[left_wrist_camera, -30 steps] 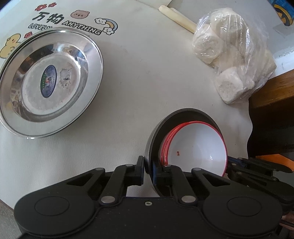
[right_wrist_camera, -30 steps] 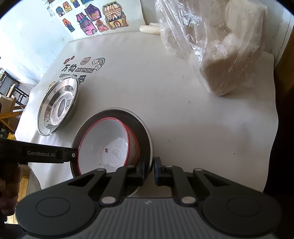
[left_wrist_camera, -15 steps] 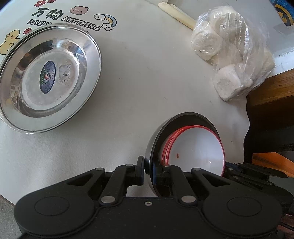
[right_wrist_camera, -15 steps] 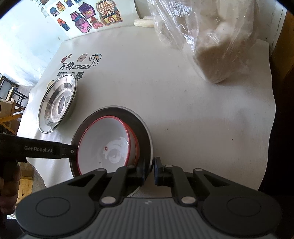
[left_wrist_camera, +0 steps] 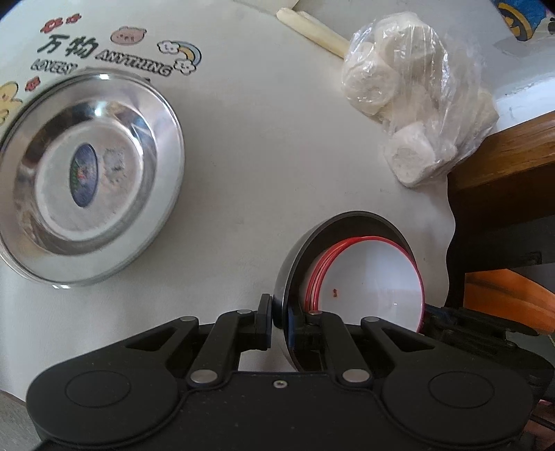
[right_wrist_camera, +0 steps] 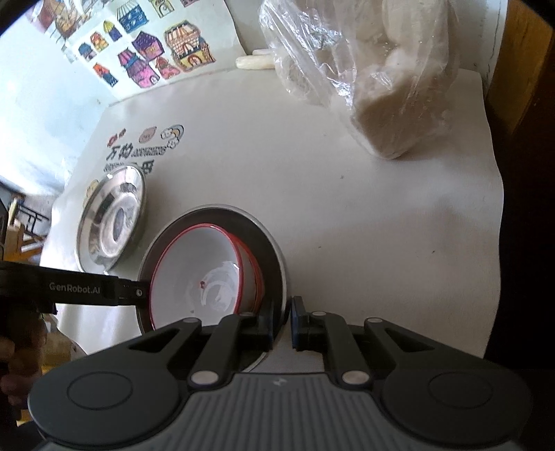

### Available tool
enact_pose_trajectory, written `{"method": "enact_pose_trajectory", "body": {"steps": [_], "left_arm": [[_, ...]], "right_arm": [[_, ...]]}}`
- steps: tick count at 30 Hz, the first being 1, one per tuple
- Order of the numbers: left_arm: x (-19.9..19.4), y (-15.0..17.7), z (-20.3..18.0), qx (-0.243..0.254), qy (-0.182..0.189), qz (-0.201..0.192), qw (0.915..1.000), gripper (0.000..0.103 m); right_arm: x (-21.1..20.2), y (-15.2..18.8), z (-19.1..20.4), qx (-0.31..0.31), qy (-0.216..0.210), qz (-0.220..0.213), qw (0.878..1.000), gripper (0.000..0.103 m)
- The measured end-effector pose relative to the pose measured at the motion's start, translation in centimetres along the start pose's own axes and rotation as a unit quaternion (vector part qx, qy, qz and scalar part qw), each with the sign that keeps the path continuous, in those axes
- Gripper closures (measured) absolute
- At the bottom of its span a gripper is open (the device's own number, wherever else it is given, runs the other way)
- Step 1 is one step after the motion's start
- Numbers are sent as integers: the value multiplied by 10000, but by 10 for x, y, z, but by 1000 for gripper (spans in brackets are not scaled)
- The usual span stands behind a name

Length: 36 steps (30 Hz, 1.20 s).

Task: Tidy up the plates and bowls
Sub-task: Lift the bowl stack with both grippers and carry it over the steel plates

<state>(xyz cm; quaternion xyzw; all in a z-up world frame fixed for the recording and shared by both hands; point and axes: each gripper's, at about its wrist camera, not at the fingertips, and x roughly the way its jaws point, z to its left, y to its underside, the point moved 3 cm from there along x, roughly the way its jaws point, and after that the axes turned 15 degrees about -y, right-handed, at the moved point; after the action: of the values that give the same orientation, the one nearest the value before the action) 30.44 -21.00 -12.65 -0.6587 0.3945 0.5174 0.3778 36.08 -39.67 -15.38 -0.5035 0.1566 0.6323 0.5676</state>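
Note:
A steel plate (left_wrist_camera: 295, 263) holds stacked white bowls with red rims (left_wrist_camera: 374, 277). My left gripper (left_wrist_camera: 279, 321) is shut on the plate's left rim. My right gripper (right_wrist_camera: 281, 321) is shut on the opposite rim of the same plate (right_wrist_camera: 270, 249), with the bowls (right_wrist_camera: 204, 274) inside; the left gripper's finger (right_wrist_camera: 86, 288) shows at the far rim. The stack is held above the table's near right part. A second steel plate (left_wrist_camera: 86, 173) with a blue sticker lies flat on the table at left; it also shows in the right wrist view (right_wrist_camera: 112, 218).
A clear bag of white blocks (left_wrist_camera: 412, 114) lies at the table's far right, also in the right wrist view (right_wrist_camera: 374, 73). A pale stick (left_wrist_camera: 312, 31) lies at the back. A wooden cabinet (left_wrist_camera: 503, 166) stands right of the table. The tablecloth (left_wrist_camera: 260, 138) carries printed cartoons at left.
Both grippers, still clamped on the plate with bowls, have drawn back and up from the table; the steel plate and bag look farther off in the right wrist view.

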Motion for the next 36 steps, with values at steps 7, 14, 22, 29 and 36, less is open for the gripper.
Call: {"method": "enact_pose_trajectory", "body": {"steps": [7,14,22,29,36], "left_arm": [[-11,-10,17,124,24,-15,9999,95],[-23,-21,38,202,57,-90,9997,95],[-30,-35,61,256,49,-139,9996,95],[-35,-51,83,302,53,-187,9994,95],[-37,-66,105,315,34,-187,9993,96]], "right_arm": [[5,-4,20,106,-7,-133,9999,93],[12,-12,43,179,-30,-287,9994,93],[28,-23,67,188,-34,-375,9991,93],[42,-32,86,179,-19,-454,9988,93],[58,-40,106,176,-25,-496,9986,93]]}}
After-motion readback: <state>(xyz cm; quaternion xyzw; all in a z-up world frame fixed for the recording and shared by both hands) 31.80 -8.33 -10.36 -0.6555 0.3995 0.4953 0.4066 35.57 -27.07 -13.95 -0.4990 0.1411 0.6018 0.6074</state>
